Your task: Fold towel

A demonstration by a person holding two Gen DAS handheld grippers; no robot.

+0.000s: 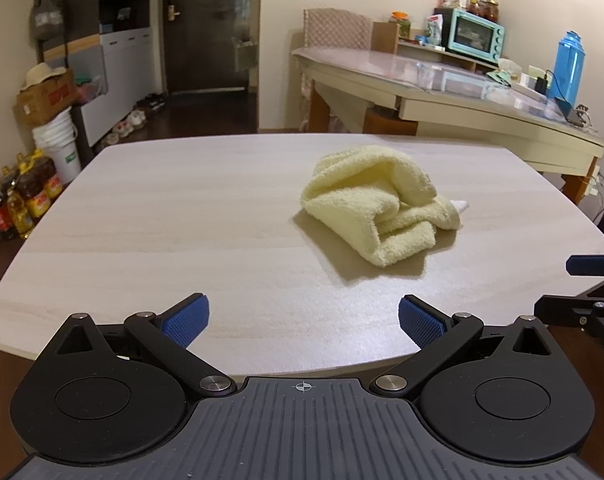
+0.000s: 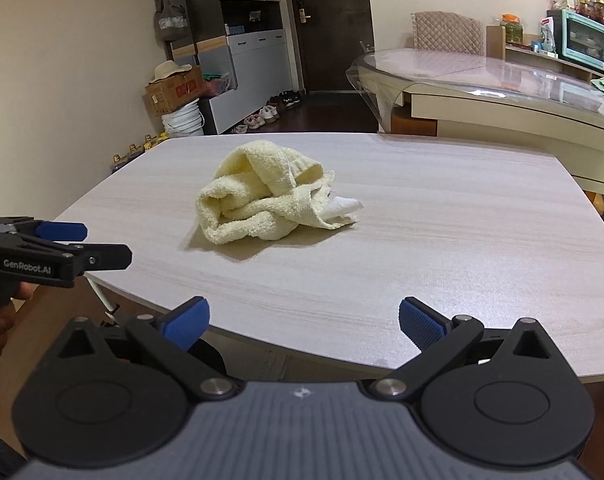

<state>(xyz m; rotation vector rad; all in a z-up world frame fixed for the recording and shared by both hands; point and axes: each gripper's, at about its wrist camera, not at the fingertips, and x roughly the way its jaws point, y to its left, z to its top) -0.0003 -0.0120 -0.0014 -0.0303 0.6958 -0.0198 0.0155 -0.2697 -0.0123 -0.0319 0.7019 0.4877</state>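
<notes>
Left hand-held gripper (image 1: 304,322) wide, empty; right hand-held gripper (image 2: 304,322) wide, empty; crumpled towel (image 1: 376,200) on table (image 1: 162,216).

My pale yellow terry towel (image 1: 376,202) carries a white tag (image 2: 344,206); the worktop (image 1: 182,220) is light wood-grain; my black grippers' pads (image 1: 186,322) are ribbed blue.

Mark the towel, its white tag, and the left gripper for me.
towel (image 1: 372,200): left wrist view, middle of the crumpled heap.
white tag (image 2: 344,205): right wrist view, tag's centre.
left gripper (image 1: 304,318): left wrist view, midway between the open jaws.
</notes>
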